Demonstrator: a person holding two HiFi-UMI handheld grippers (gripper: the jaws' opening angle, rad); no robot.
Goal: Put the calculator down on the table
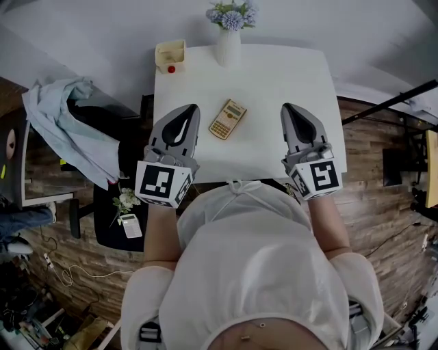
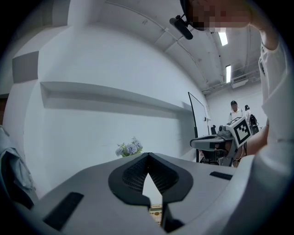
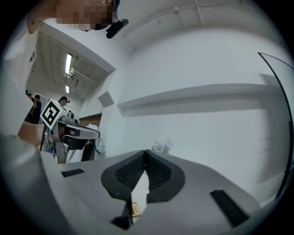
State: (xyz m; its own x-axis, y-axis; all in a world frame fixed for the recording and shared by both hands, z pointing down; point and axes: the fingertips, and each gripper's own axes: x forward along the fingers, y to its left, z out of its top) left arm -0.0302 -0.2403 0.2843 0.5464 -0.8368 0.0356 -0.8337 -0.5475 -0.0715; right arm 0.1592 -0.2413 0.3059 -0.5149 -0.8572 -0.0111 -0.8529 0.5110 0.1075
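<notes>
Gold-coloured and lying face up, the calculator (image 1: 228,119) rests flat on the white table (image 1: 274,82). It sits near the middle, about midway between the left and right edges, turned slantwise to them. Nothing touches it.

We hold our left gripper (image 1: 194,107) over the front left part of the table, its tips pointing toward the far edge and near the calculator's left side. In its own view the jaws are pressed together at the tips, with nothing between them. Our right gripper (image 1: 285,106) hangs over the front right part, a little further from the calculator. Its jaws likewise meet tip to tip, empty.

At the far edge stands a white vase (image 1: 228,48) of pale blue flowers (image 1: 233,14). At the far left corner sits a small cream box (image 1: 170,55) with a red thing at its front.
</notes>
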